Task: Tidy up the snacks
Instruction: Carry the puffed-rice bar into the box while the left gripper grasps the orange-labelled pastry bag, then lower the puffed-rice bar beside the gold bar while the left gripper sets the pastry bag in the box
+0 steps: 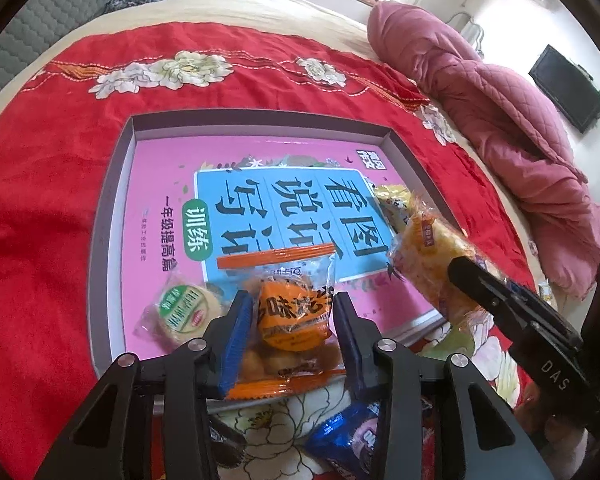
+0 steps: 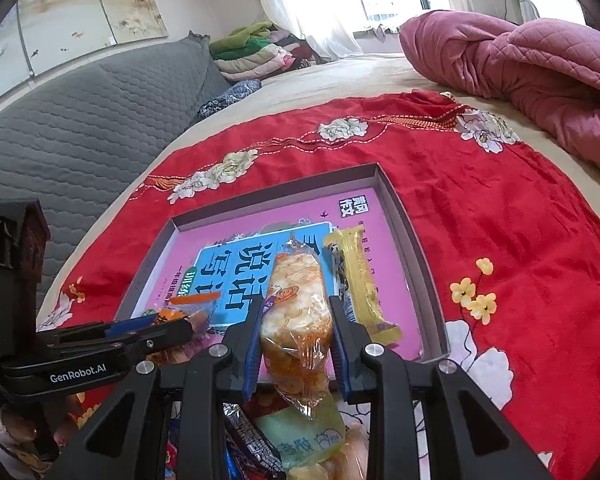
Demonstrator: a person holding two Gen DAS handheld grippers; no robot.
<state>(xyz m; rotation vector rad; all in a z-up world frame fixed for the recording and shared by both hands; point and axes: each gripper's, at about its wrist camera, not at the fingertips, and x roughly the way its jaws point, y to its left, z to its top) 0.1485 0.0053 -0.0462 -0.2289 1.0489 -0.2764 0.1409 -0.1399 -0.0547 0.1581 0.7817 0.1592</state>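
Observation:
A shallow grey-rimmed box lined with a pink and blue book cover lies on the red floral cloth. My left gripper is shut on an orange snack packet over the box's near edge. To its right, my right gripper is shut on a clear packet of yellow rice crackers, held above the box's near right part. A round green-labelled snack lies in the near left corner of the box. A long yellow packet lies along its right side.
Loose snacks lie on the cloth under the grippers: a blue packet, a pale green one and a dark one. A pink quilt is bunched at the right, and a grey padded headboard runs along the left.

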